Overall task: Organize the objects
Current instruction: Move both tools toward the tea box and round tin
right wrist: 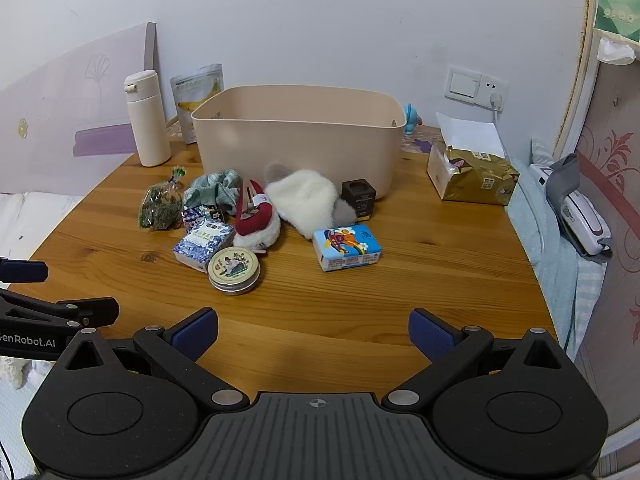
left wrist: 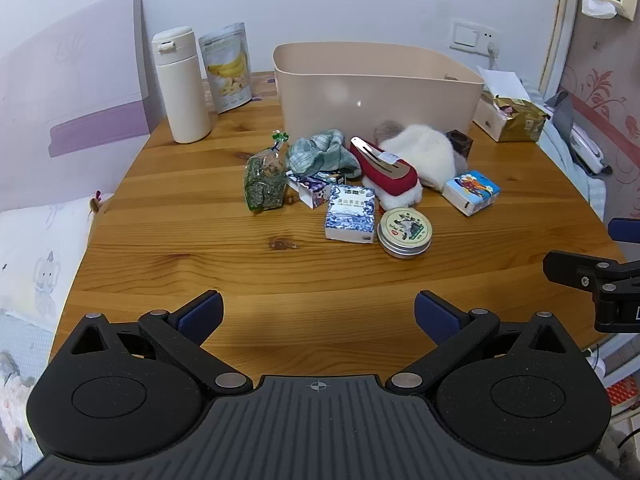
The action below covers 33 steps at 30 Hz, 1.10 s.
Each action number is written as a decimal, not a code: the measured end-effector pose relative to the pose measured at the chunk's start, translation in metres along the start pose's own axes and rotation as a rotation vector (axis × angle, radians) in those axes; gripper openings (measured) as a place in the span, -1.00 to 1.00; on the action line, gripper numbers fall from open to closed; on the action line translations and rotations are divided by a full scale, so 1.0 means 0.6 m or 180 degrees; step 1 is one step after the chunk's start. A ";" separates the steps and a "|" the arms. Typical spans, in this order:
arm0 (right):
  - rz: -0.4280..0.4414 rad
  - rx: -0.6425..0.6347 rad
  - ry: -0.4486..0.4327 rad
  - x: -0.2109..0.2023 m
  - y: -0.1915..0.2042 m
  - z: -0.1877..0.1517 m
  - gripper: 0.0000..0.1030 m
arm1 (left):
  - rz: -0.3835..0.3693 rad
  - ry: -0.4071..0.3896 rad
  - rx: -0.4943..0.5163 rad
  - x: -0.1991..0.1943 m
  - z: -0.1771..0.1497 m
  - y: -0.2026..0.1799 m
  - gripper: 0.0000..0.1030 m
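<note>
A beige plastic bin (left wrist: 380,92) (right wrist: 296,140) stands at the back of the round wooden table (left wrist: 200,248) (right wrist: 420,280). In front of it lies a heap: a bag of dried herbs (left wrist: 266,180) (right wrist: 160,206), a green checked cloth (left wrist: 320,152) (right wrist: 214,190), a red and white plush slipper (left wrist: 390,176) (right wrist: 256,216), a white furry item (left wrist: 428,152) (right wrist: 306,200), a blue patterned box (left wrist: 351,214) (right wrist: 204,246), a round tin (left wrist: 405,232) (right wrist: 234,270), a colourful tissue pack (left wrist: 472,192) (right wrist: 346,248) and a dark small box (left wrist: 460,142) (right wrist: 359,196). My left gripper (left wrist: 318,316) and right gripper (right wrist: 314,334) hover open and empty over the near table edge.
A white flask (left wrist: 182,84) (right wrist: 147,118) and a banana snack pouch (left wrist: 228,66) (right wrist: 196,100) stand at the back left. A gold tissue bag (left wrist: 514,118) (right wrist: 472,174) sits at the back right. A bed lies to the right, bedding to the left.
</note>
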State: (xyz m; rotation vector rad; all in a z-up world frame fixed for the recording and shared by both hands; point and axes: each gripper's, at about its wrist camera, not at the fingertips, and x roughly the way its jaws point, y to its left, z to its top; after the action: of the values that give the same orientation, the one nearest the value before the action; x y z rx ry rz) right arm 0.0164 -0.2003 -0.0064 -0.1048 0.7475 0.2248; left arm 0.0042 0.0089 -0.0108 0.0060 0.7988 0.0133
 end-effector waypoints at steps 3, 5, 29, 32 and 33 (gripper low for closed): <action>0.0003 -0.0001 0.0007 0.002 0.002 0.000 1.00 | 0.0007 0.0015 -0.0014 0.003 0.003 0.003 1.00; 0.0001 -0.0009 0.0020 0.006 0.003 0.002 1.00 | 0.0012 0.0033 -0.0026 0.005 0.005 0.003 1.00; 0.0011 -0.0024 0.0077 0.040 0.009 0.026 1.00 | 0.0024 0.0039 0.0080 0.033 0.028 0.011 1.00; 0.0033 -0.0032 0.0083 0.047 0.013 0.027 1.00 | 0.0000 0.0013 0.0101 0.036 0.029 0.011 1.00; 0.0044 -0.0037 0.0088 0.051 0.013 0.029 1.00 | -0.0027 0.0015 0.0093 0.038 0.031 0.012 1.00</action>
State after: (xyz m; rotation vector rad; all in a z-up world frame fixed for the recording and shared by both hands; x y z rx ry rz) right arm 0.0476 -0.1846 -0.0147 -0.1140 0.7749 0.2414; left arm 0.0333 0.0164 -0.0145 0.0301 0.8037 -0.0065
